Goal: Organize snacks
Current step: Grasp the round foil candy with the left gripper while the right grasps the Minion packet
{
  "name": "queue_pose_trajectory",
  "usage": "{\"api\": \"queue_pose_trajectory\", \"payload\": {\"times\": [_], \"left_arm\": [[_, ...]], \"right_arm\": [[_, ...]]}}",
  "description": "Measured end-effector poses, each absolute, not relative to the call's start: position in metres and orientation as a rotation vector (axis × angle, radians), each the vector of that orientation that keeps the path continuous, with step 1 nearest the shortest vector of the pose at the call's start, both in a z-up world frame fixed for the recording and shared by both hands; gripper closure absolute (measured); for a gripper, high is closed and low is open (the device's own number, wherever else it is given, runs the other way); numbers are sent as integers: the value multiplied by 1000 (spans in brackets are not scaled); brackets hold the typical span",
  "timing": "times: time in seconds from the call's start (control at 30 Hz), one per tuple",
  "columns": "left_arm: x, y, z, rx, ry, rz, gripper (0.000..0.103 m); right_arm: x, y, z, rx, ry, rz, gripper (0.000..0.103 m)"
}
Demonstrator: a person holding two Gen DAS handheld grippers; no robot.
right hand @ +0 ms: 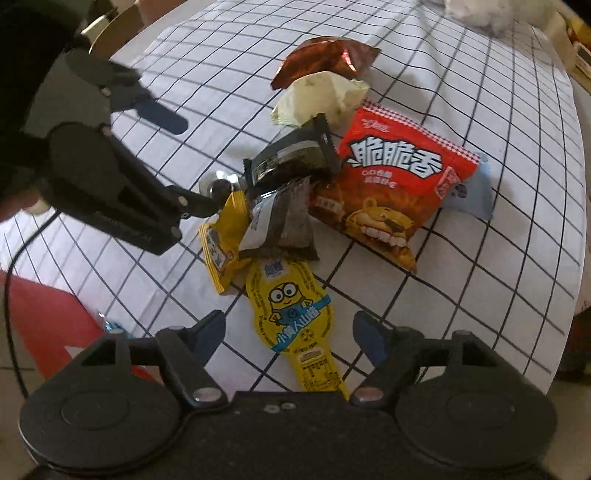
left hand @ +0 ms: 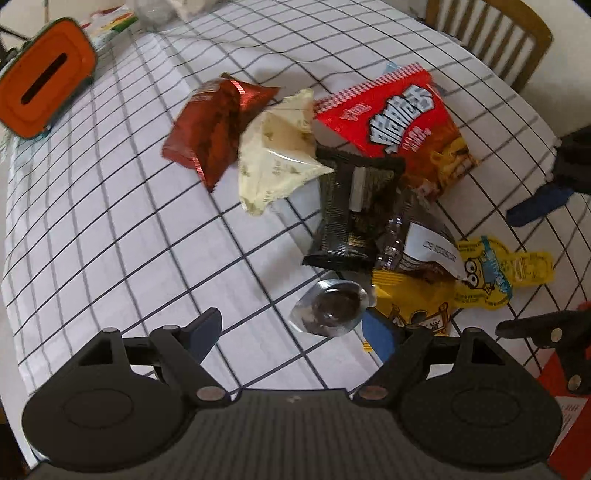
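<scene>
A pile of snack packets lies on the checked tablecloth (left hand: pixel 110 229). It holds a big red crisps bag (left hand: pixel 399 122) (right hand: pixel 395 184), a dark red foil packet (left hand: pixel 214 125) (right hand: pixel 325 59), a cream packet (left hand: pixel 277 155) (right hand: pixel 321 96), a black packet (left hand: pixel 351 206) (right hand: pixel 291 155), a yellow minion packet (left hand: pixel 487 273) (right hand: pixel 291 314) and a silver jelly cup (left hand: pixel 332 306). My left gripper (left hand: pixel 291 332) is open, its fingers either side of the silver cup; it also shows in the right wrist view (right hand: pixel 192 162). My right gripper (right hand: pixel 288 332) is open over the minion packet.
An orange tissue box (left hand: pixel 40 77) stands at the far left of the table. A wooden chair (left hand: pixel 495 33) stands behind the far edge. A red box (right hand: pixel 40 314) sits near the table's front edge. A blue packet (right hand: pixel 472 192) lies under the crisps bag.
</scene>
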State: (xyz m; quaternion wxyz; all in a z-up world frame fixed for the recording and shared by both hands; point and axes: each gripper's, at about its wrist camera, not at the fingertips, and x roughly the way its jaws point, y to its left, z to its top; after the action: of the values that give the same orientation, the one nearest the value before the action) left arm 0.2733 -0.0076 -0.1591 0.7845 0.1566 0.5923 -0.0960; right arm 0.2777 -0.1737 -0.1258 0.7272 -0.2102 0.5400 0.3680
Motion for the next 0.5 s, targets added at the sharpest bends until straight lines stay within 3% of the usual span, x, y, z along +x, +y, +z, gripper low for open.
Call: {"api": "queue_pose_trajectory", "payload": {"times": [0.27, 0.5], "left_arm": [[282, -9, -167, 323, 1280, -240, 23], [276, -9, -165, 267, 1267, -267, 46]], "right_arm": [[276, -168, -135, -546, 1161, 802, 38], [276, -166, -139, -567, 1170, 803, 51]]}}
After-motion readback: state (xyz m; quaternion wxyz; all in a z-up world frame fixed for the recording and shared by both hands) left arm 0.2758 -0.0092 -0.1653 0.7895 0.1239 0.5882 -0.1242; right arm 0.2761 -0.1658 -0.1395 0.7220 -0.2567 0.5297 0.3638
